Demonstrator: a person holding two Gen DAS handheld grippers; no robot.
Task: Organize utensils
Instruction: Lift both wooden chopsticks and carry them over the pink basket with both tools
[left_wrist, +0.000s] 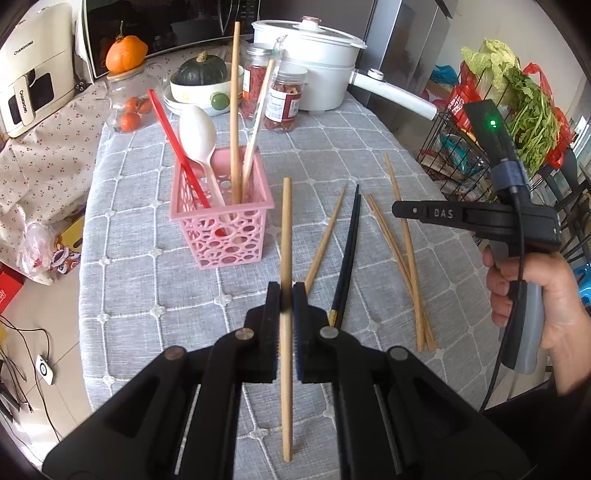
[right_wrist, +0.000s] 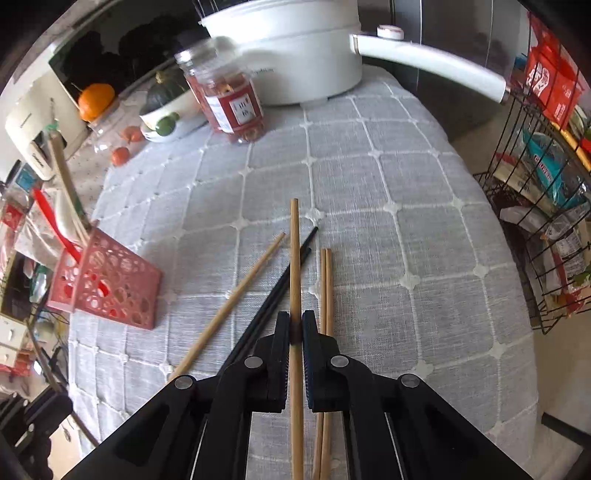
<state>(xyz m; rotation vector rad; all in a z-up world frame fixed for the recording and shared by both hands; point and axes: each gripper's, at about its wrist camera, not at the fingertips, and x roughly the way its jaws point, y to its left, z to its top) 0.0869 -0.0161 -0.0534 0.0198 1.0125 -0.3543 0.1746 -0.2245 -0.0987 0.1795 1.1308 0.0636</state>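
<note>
My left gripper is shut on a wooden chopstick, held above the grey cloth just right of the pink utensil basket. The basket holds a red utensil, a white spoon and two wooden sticks. My right gripper is shut on another wooden chopstick. It also shows at the right of the left wrist view. On the cloth lie a loose wooden chopstick, a black pair and a wooden pair.
A white electric pot with a long handle, two jars and a bowl with a green squash stand at the back of the table. A black wire rack with groceries stands off the right edge.
</note>
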